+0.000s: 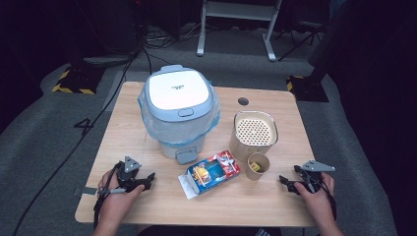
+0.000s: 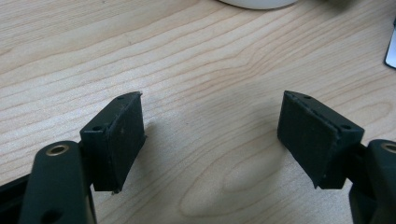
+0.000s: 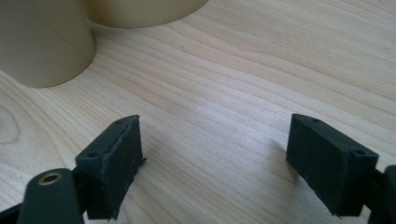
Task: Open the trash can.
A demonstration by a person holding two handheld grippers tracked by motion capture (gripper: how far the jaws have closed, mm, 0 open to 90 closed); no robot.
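My left gripper (image 1: 147,178) rests low over the wooden table (image 1: 128,132) near its front left, jaws wide apart with only bare wood between them (image 2: 210,135). My right gripper (image 1: 287,183) sits near the front right, also open and holding nothing (image 3: 215,154). A colourful snack box (image 1: 210,173) lies on its side between the two hands. A small paper cup (image 1: 257,166) with something yellow inside stands right of the box, and its side (image 3: 42,42) rises at the upper left of the right gripper view.
A white lidded bin (image 1: 179,110) lined with a blue plastic bag stands at the table's middle back. A larger tan paper tub (image 1: 253,132) with a dotted top sits behind the small cup. A round cable hole (image 1: 243,101) is in the tabletop behind the tub.
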